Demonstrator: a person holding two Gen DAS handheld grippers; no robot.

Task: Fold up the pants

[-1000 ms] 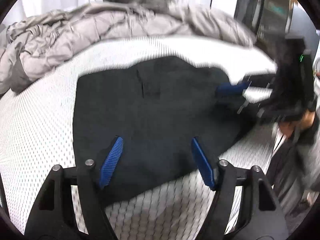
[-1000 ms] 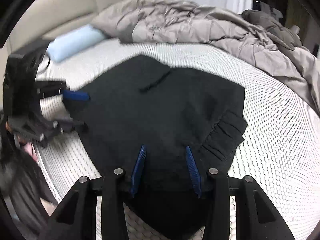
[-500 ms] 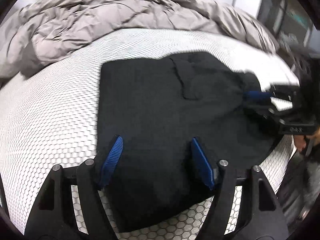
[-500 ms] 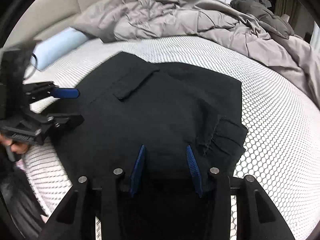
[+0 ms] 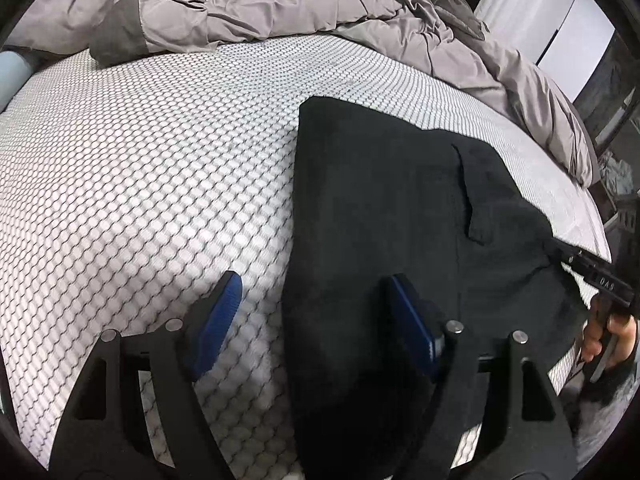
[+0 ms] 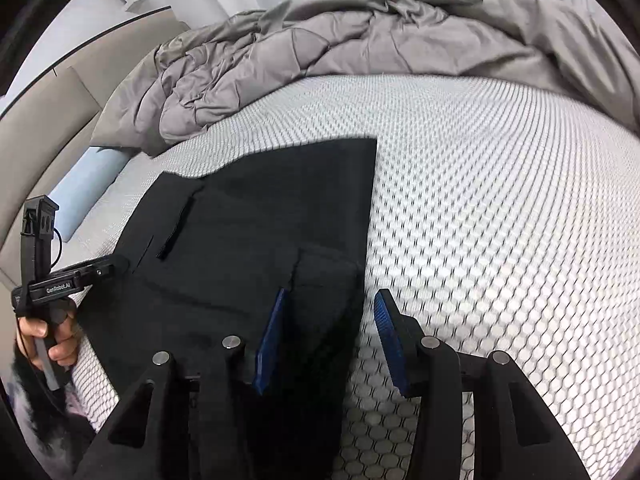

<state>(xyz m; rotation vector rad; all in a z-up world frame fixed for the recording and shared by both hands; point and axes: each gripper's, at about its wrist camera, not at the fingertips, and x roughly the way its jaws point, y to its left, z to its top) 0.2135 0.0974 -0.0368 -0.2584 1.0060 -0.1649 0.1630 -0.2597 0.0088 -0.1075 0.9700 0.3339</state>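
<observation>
- Pants [image 5: 400,216]: black, lying folded flat on the bed [image 5: 152,168], a mattress with a white honeycomb-mesh cover. In the left wrist view they fill the right half of the frame, with one long straight edge running near to far down the middle.
- Right wrist view: same pants [image 6: 256,216] on the left half of the mattress [image 6: 500,208], straight edge facing right; a gathered cuff or waistband piece [image 6: 324,280] lies on top at the near right corner.
- A pocket flap [image 5: 474,200] shows on the upper layer.
- Left gripper [image 5: 316,316]: jaws spread wide, holding nothing. The left blue pad is over bare mattress, the right pad over the black cloth; the straight edge of the pants runs between them.
- Right gripper [image 6: 330,332]: jaws apart, not clamped. The left pad sits over the gathered piece, the right pad over bare mesh; the cloth edge lies between. Contact with the fabric cannot be told.
- Each gripper also appears in the other's view at the near edge of the pants, with the person's fingers around its handle.
- Grey quilted duvet [image 5: 256,4] bunched along the far side of the bed.
- Pale blue bolster [image 6: 90,184] at far left, against a beige headboard [image 6: 48,128].
</observation>
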